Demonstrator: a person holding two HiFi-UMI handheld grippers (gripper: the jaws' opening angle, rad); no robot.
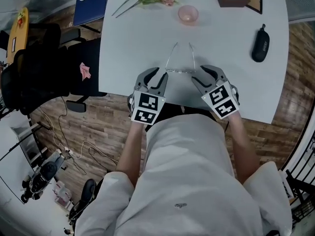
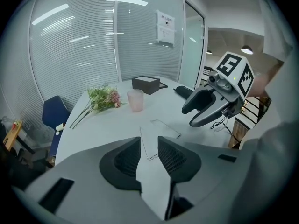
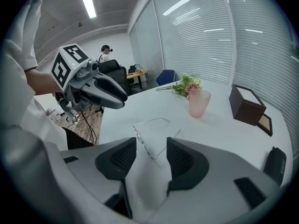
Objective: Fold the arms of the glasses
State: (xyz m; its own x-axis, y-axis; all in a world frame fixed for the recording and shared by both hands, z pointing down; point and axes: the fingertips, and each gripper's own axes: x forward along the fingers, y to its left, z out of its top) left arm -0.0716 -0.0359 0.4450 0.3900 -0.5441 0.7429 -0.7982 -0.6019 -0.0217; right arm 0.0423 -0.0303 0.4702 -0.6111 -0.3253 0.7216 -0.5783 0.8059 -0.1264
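Head view: both forearms reach over the table's (image 1: 123, 43) near edge, left gripper (image 1: 156, 75) and right gripper (image 1: 205, 75) tilted down, flanking the unfolded glasses (image 1: 180, 71). Left gripper view: jaws partly apart around one frame corner, not clamping it. Right gripper view: the same at the other corner.

Office, prob. a mtg room. Glass walls (image 2: 79, 55) w/ slatted blinds, notice (image 2: 165, 28) stuck on one pane. Big white table (image 1: 133, 43) w/ blue chair (image 1: 91, 6) & black chair (image 1: 44, 73) beside it. Strip light (image 3: 87, 1) on ceiling, wood floor (image 1: 98, 127) w/ loose cables (image 1: 64, 141). Further back: desk (image 3: 138, 73) & a person (image 3: 105, 52) in open area.
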